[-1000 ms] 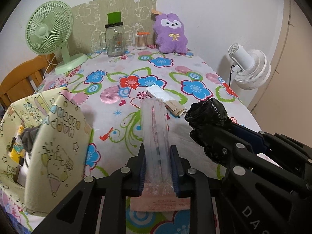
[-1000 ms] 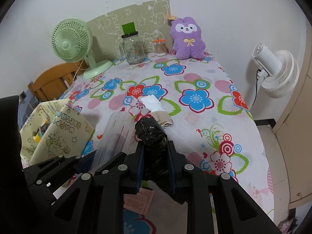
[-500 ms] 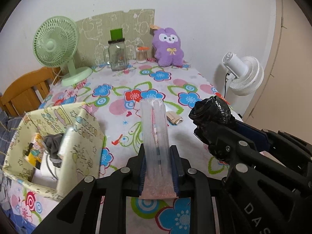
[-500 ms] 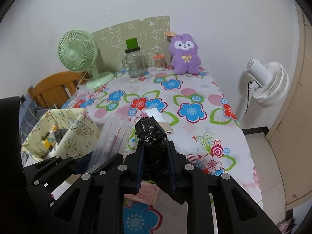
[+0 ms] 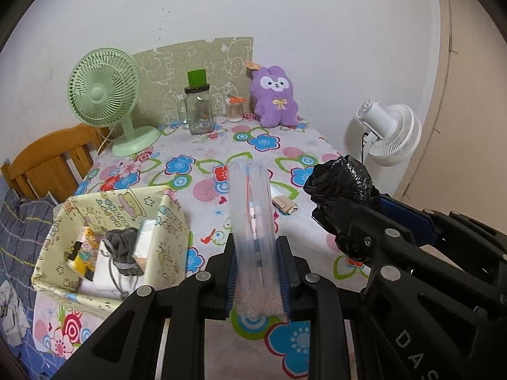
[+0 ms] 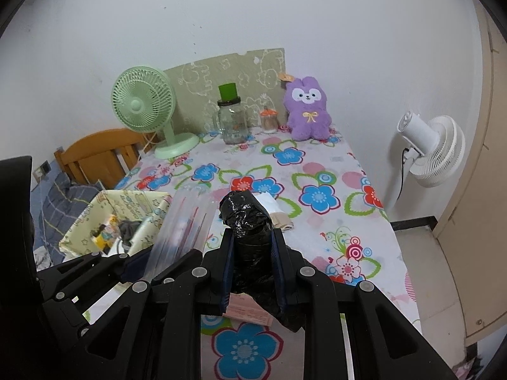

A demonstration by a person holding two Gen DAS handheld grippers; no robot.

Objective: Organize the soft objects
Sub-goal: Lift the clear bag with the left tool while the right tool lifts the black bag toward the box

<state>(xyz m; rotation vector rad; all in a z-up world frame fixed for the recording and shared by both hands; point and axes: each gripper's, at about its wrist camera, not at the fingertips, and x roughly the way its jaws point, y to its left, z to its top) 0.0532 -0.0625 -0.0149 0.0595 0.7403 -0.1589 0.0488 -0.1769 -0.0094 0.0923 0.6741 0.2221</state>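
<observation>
The left gripper (image 5: 256, 247) pinches a clear plastic pouch (image 5: 252, 209), its blue pads pressed on both sides of the pouch, which juts forward above the counter (image 5: 294, 148). The right gripper (image 6: 252, 243) clamps a crumpled black bag (image 6: 245, 215) between its fingers; in the left view that bag (image 5: 342, 186) shows just right of the pouch, held clear of the cloth. A pink paper (image 6: 248, 312) lies on the counter beneath the right gripper. To the left, at the counter's near edge, stands a yellow fabric box (image 5: 172, 221) holding a grey pouch (image 5: 123, 243) and some packets. Ahead of the grippers a white packet (image 6: 269, 201) and a beige roll (image 6: 283, 220) lie on the flowered cloth. At the far end stand a green fan (image 5: 104, 91), a glass jar (image 5: 198, 110) and a purple plush (image 5: 275, 98). A white fan (image 6: 434, 152) stands beside the counter on the right.
</observation>
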